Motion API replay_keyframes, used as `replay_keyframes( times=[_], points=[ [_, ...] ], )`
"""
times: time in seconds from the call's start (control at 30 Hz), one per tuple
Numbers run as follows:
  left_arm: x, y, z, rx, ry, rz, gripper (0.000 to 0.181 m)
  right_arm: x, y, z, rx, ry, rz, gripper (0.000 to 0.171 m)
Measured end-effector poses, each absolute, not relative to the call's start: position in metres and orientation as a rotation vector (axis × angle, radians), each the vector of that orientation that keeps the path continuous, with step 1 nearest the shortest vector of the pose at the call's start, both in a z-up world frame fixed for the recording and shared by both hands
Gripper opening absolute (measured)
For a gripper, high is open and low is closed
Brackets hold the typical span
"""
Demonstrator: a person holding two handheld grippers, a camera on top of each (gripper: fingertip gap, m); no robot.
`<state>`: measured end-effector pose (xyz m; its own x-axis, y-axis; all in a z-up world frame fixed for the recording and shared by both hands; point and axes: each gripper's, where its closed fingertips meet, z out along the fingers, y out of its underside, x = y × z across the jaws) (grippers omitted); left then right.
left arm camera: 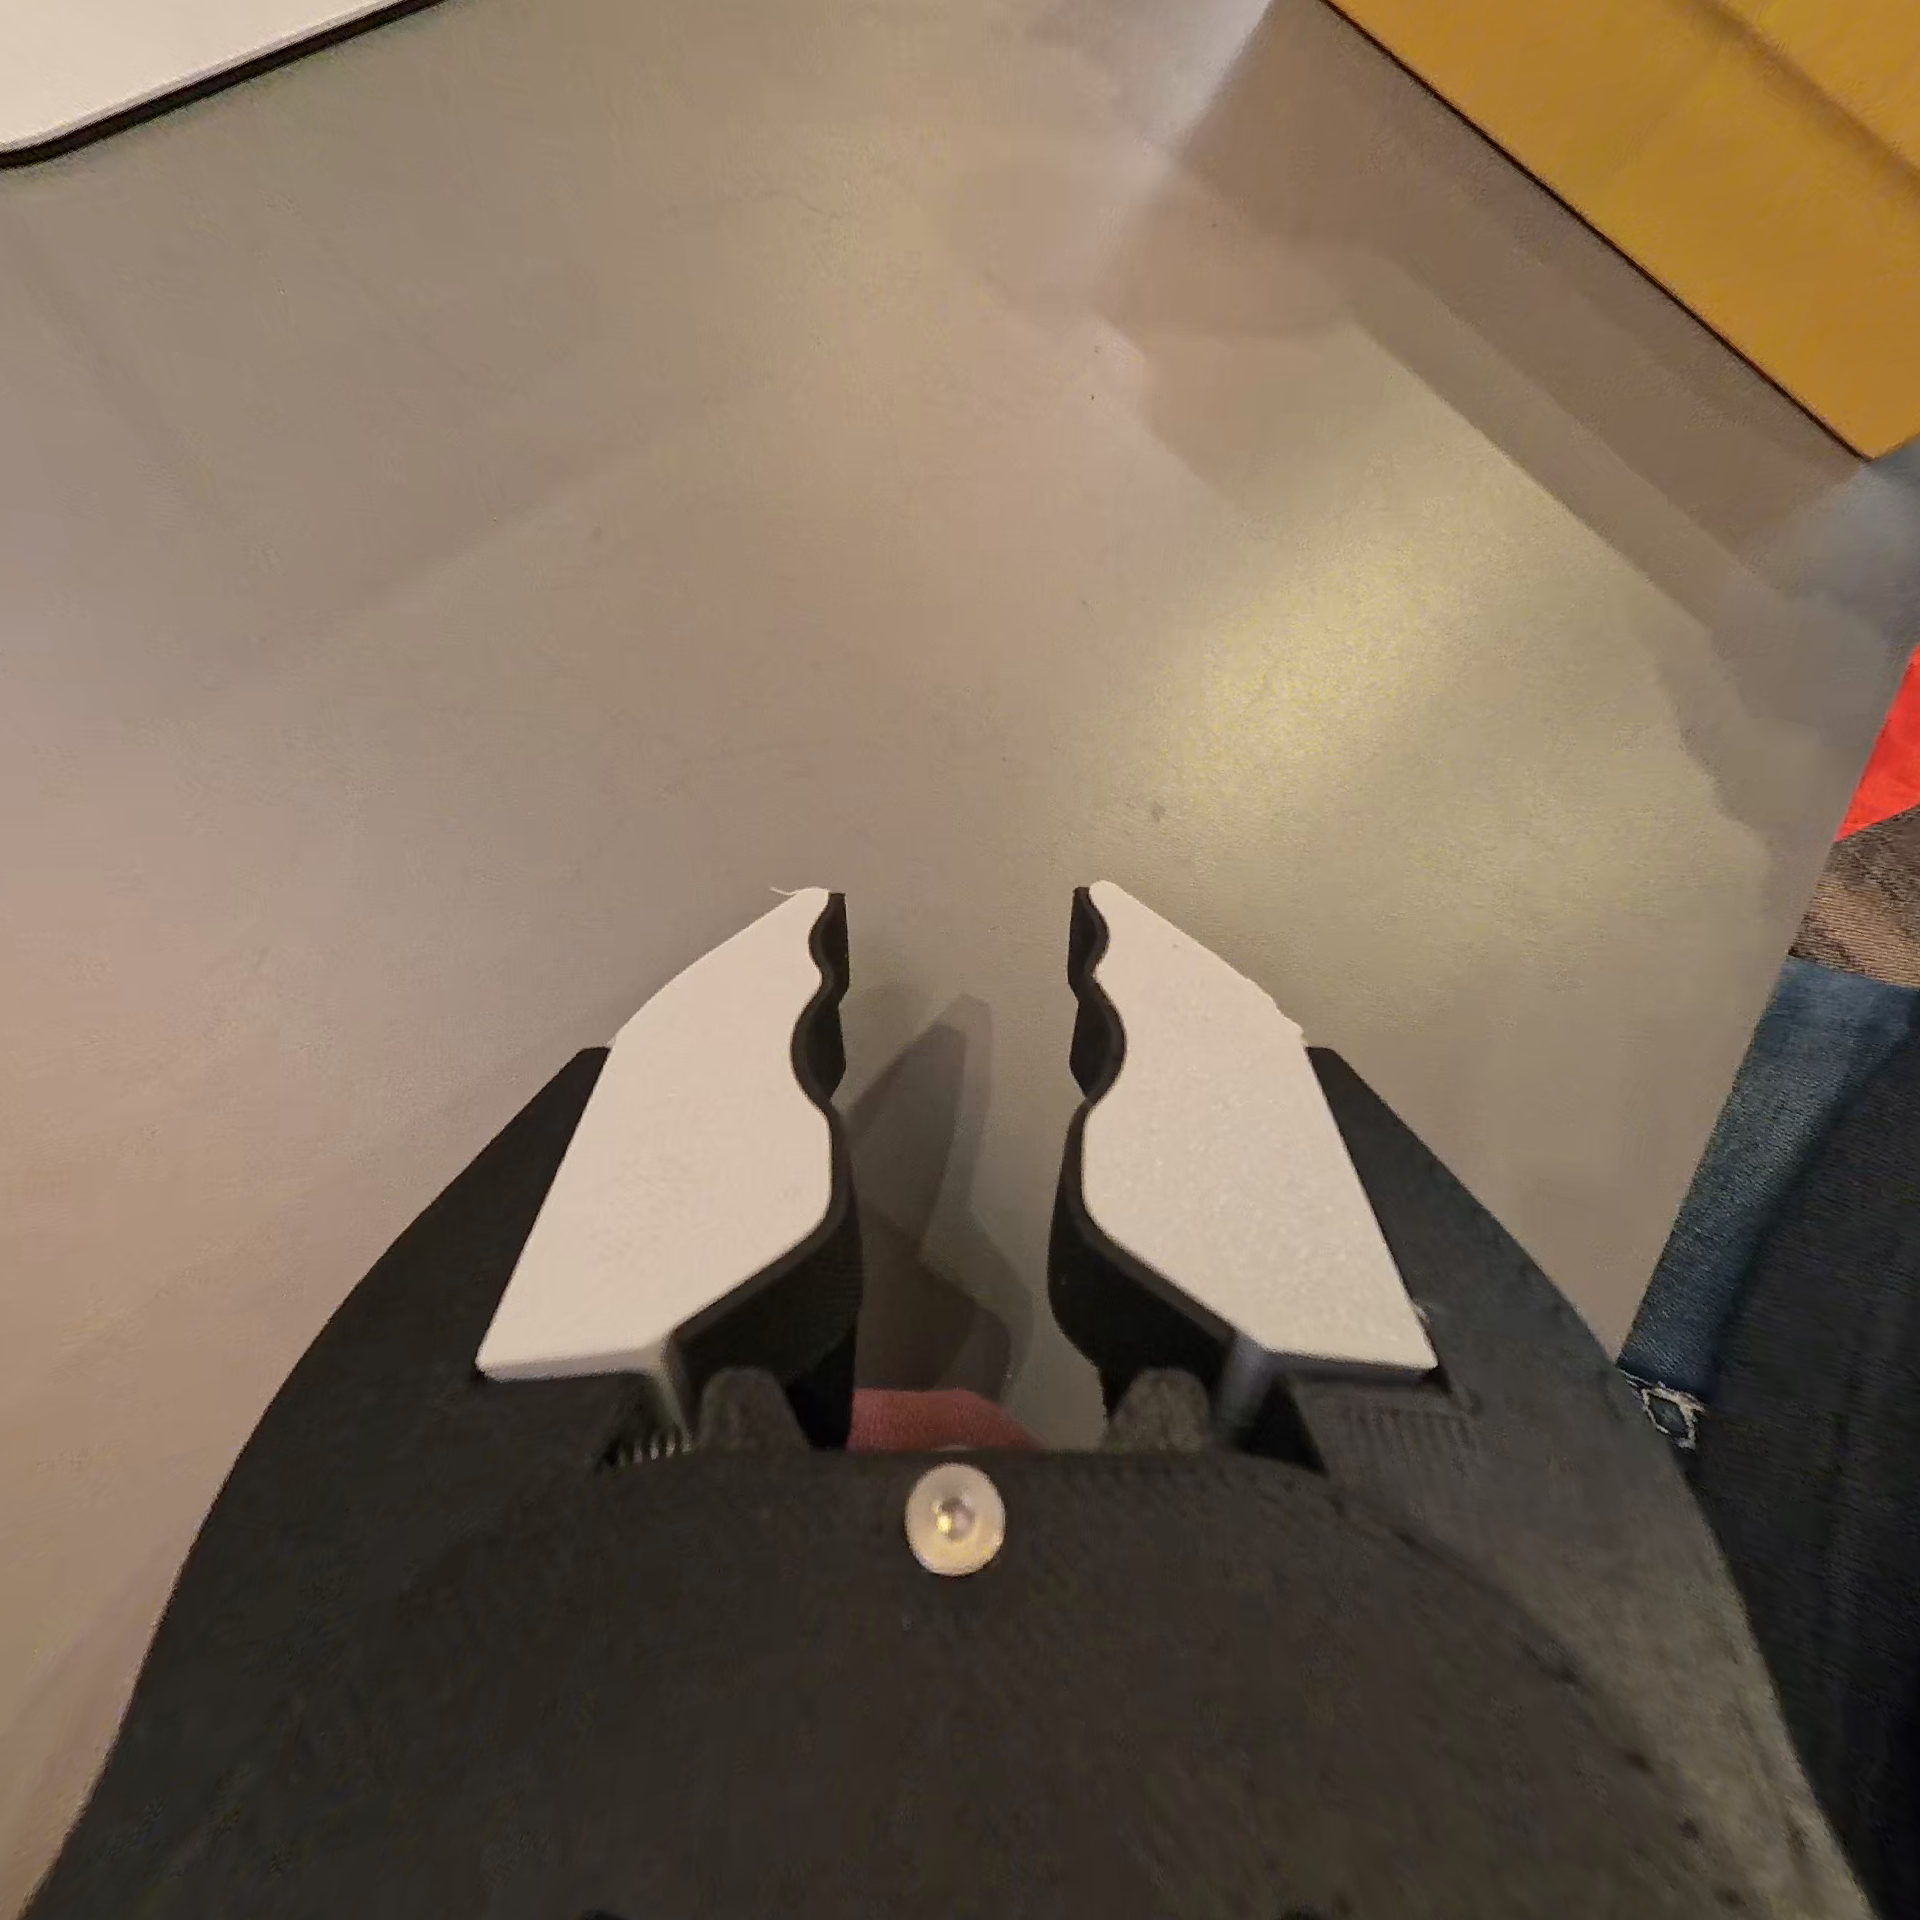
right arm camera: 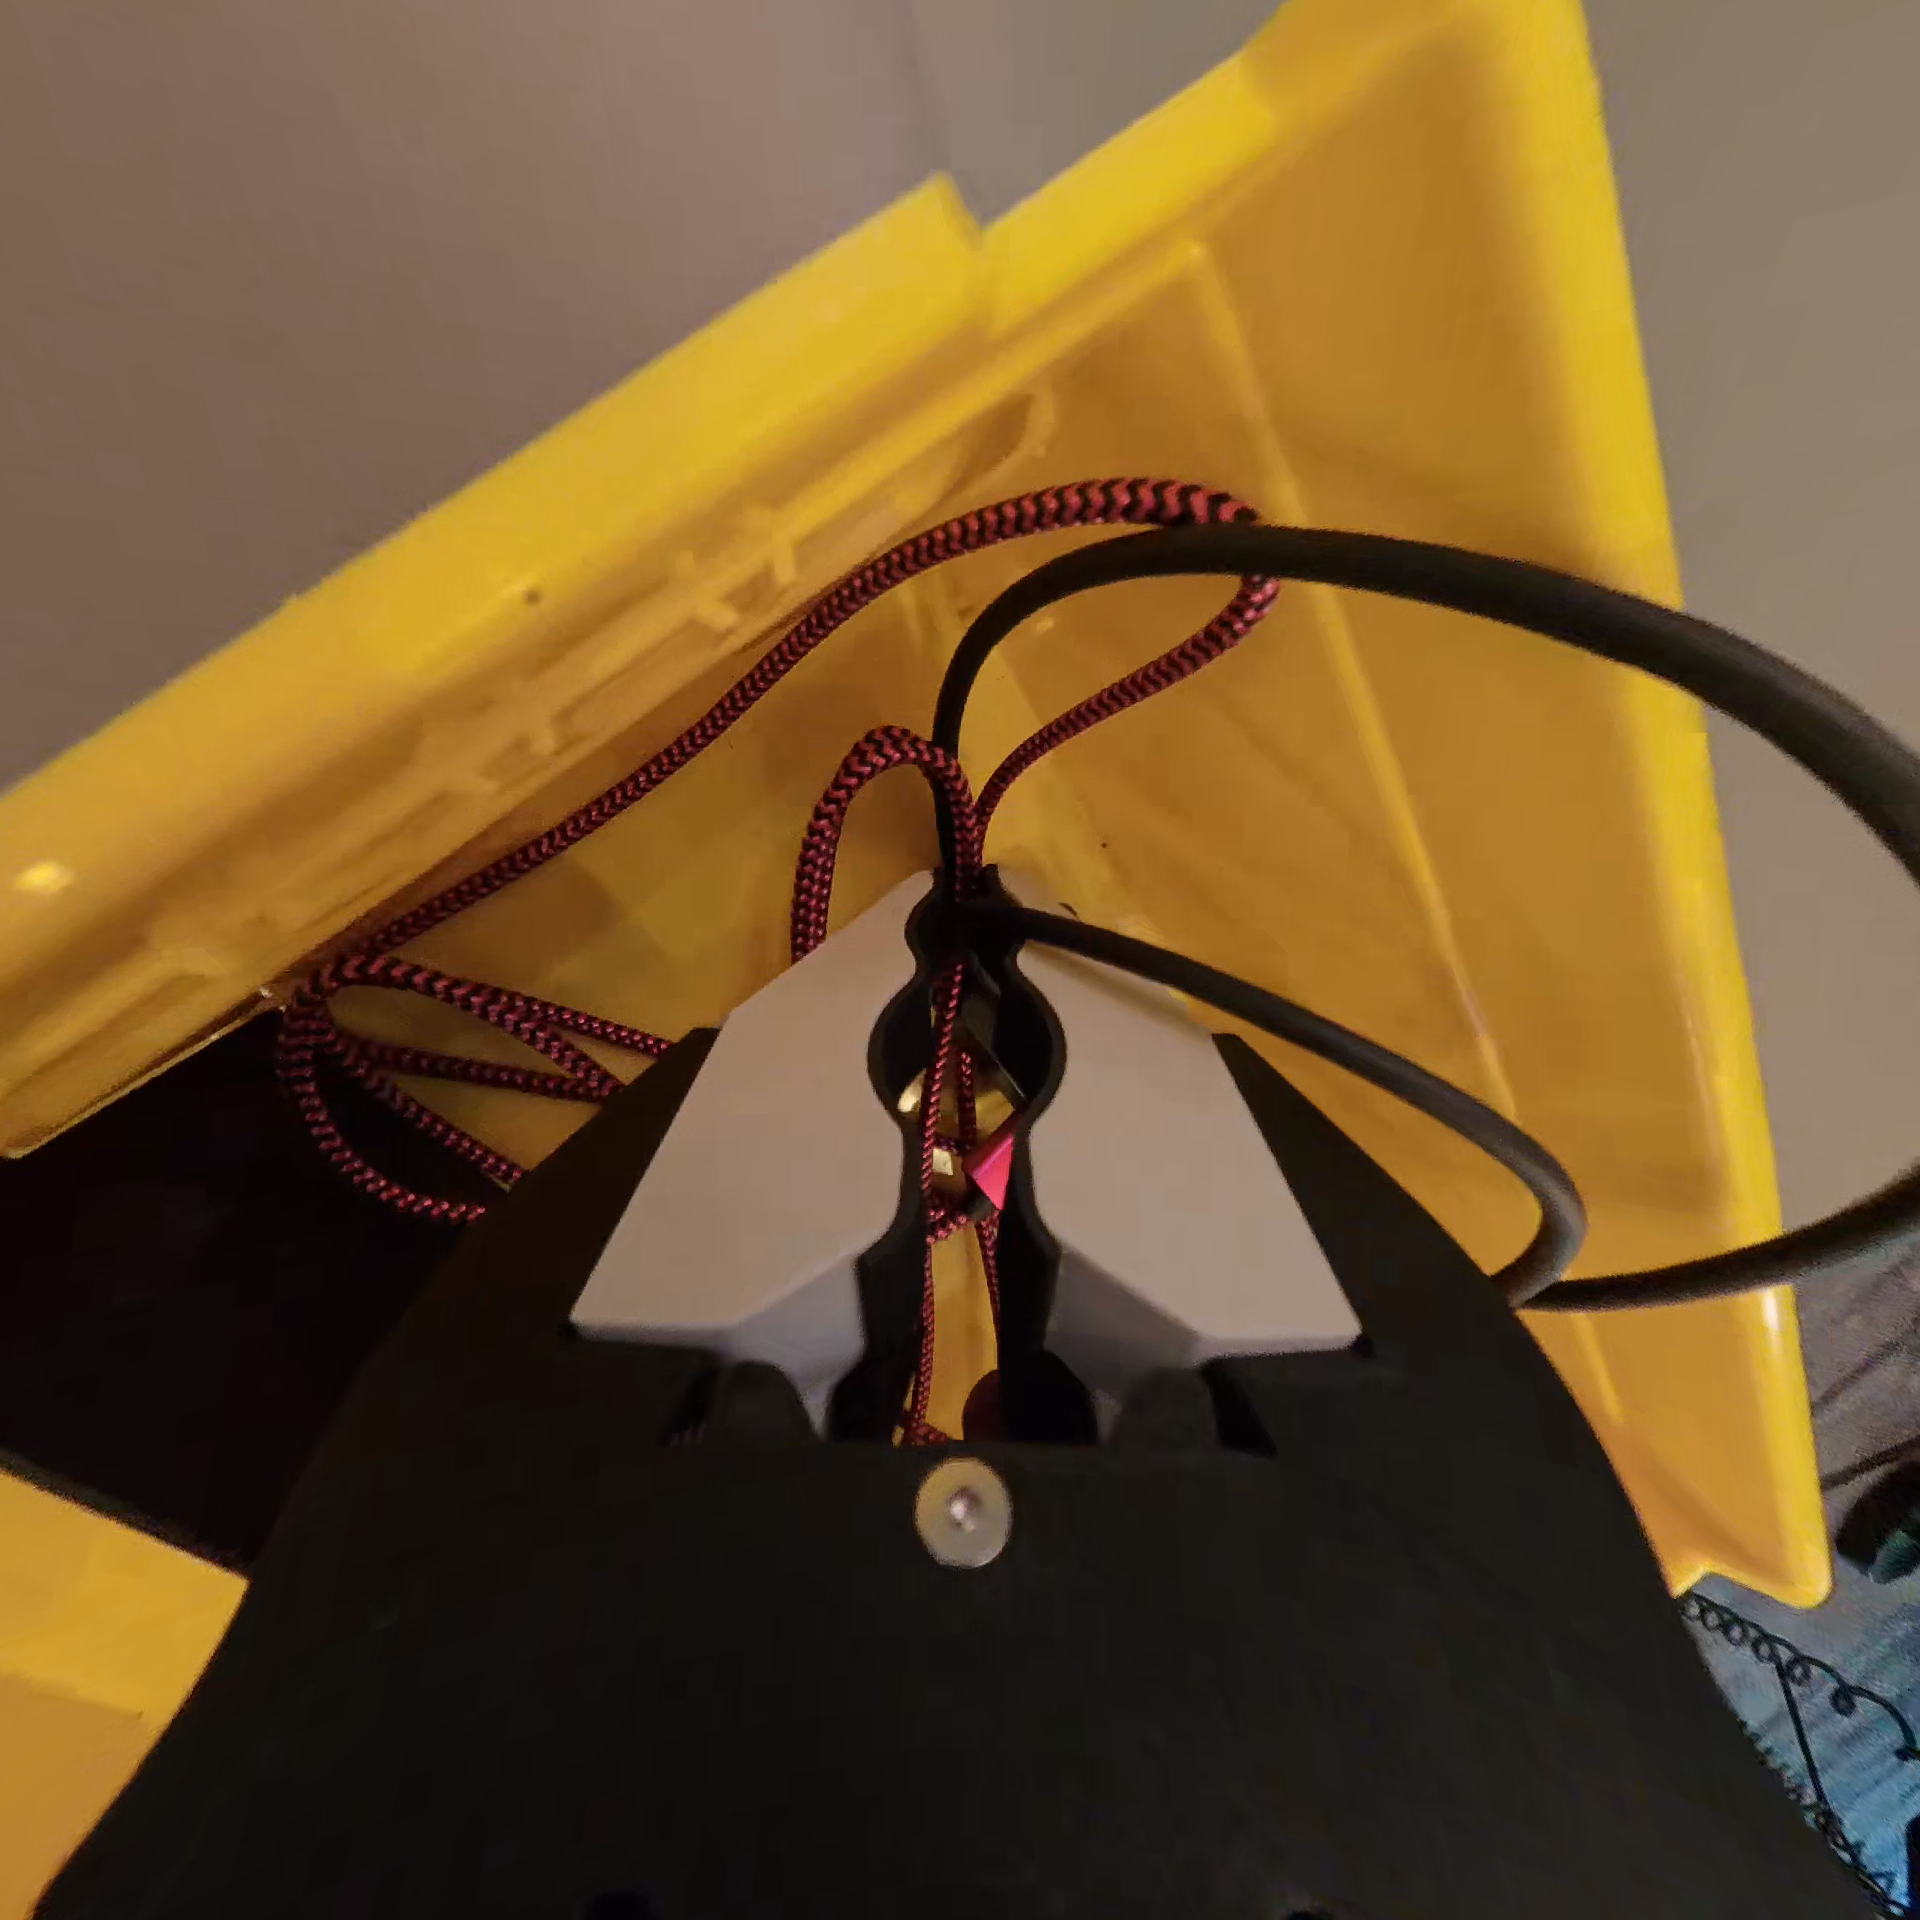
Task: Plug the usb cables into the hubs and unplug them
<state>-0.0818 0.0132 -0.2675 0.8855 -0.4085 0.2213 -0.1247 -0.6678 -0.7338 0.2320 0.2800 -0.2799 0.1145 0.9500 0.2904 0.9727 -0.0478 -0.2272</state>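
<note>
Two cables are pinched together in the right gripper (right arm camera: 961,894) above the yellow bin (right arm camera: 1403,520): a black cable (right arm camera: 1558,613) and a red-and-black braided cable (right arm camera: 727,717). Left gripper (left arm camera: 958,914): fingers narrowly parted, holding nothing, over the grey table (left arm camera: 623,520).

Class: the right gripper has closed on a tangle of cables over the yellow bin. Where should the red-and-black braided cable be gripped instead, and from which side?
Probably the braided cable on its straight run along the yellow bin, approached from above, jaws across it. There it lies clear of the black cable that the right gripper also pinches.
</note>
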Motion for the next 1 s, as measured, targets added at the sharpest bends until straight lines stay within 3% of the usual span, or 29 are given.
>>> replay_keyframes(
  times=[0.1, 0.2, 0.3, 0.53, 0.73, 1.0],
  points=[
    [-0.082, 0.013, -0.267, -2.284, 0.39, -0.47, 0.04, 0.237, 0.278, -0.275, -2.073, -1.949, -0.118, 0.008],
    [-0.083, 0.013, -0.264, -2.279, 0.397, -0.457, 0.041, 0.243, 0.271, -0.263, -2.131, -1.974, -0.11, 0.045],
    [-0.082, 0.011, -0.262, -2.282, 0.415, -0.464, 0.042, 0.244, 0.264, -0.245, -2.118, -1.958, -0.055, 0.052],
    [-0.076, 0.004, -0.252, -2.259, 0.505, -0.451, 0.044, 0.262, 0.264, -0.183, -2.105, -1.703, -0.07, 0.055],
    [-0.074, -0.004, -0.214, -2.156, 0.613, -0.409, 0.044, 0.216, 0.216, -0.122, -1.894, -1.522, 0.054, 0.049],
    [-0.155, -0.025, -0.155, -2.091, 0.516, -0.101, 0.042, 0.116, 0.118, -0.126, -1.721, -1.581, 0.371, 0.045]
  ],
)
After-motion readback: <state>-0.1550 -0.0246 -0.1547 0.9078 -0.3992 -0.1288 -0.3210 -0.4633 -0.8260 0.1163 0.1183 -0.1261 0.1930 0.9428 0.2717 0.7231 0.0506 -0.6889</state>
